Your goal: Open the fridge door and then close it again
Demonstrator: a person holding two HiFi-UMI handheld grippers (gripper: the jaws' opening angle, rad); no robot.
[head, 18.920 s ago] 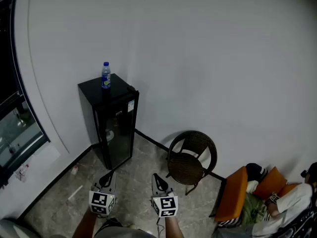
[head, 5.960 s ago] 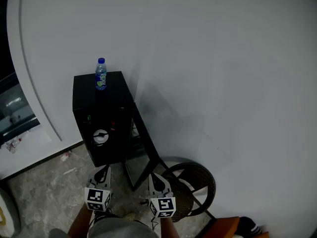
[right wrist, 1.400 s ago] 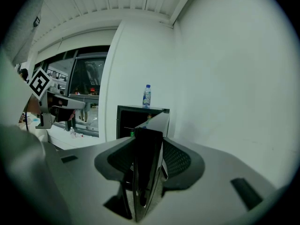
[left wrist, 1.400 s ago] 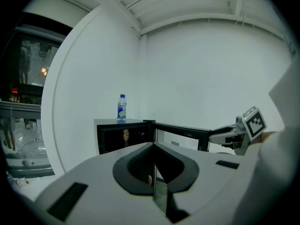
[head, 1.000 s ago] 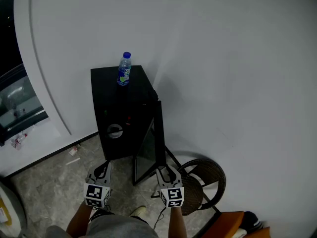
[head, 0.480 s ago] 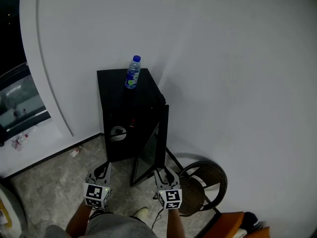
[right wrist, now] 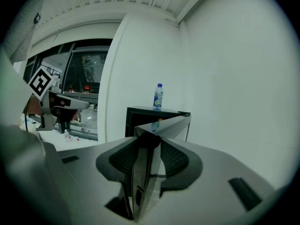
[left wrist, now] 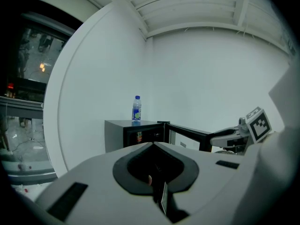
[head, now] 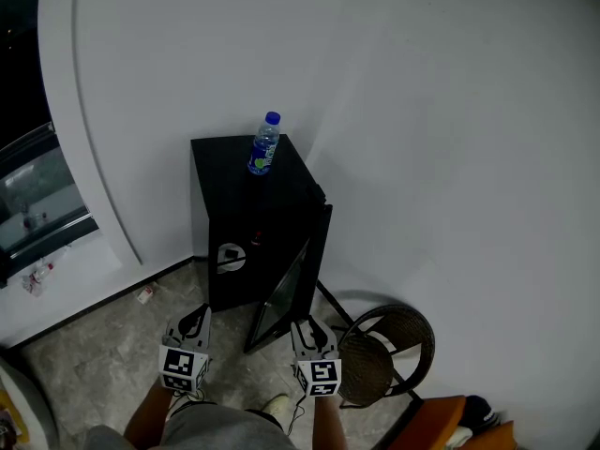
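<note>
A small black fridge [head: 234, 223] stands against the white wall with a blue-capped water bottle [head: 264, 144] on top. Its glass door [head: 295, 279] hangs partly open, hinged on the right. My right gripper [head: 302, 326] straddles the door's free edge [right wrist: 145, 182]; its jaws are closing, and the pads lie against both faces of the door. My left gripper [head: 195, 319] is shut and empty, level in front of the fridge's left half, touching nothing. The left gripper view shows the lit fridge interior [left wrist: 140, 136] and the door [left wrist: 192, 136] swung out to the right.
A round wicker chair [head: 384, 350] stands close behind the open door, on the right. An orange cushion [head: 459, 420] lies at the lower right. A dark window [head: 28, 204] fills the left side, with scraps of litter [head: 145, 293] on the floor below.
The door has swung further towards the fridge, narrowing the gap. Both grippers have moved forward, the right one staying on the door's edge.
</note>
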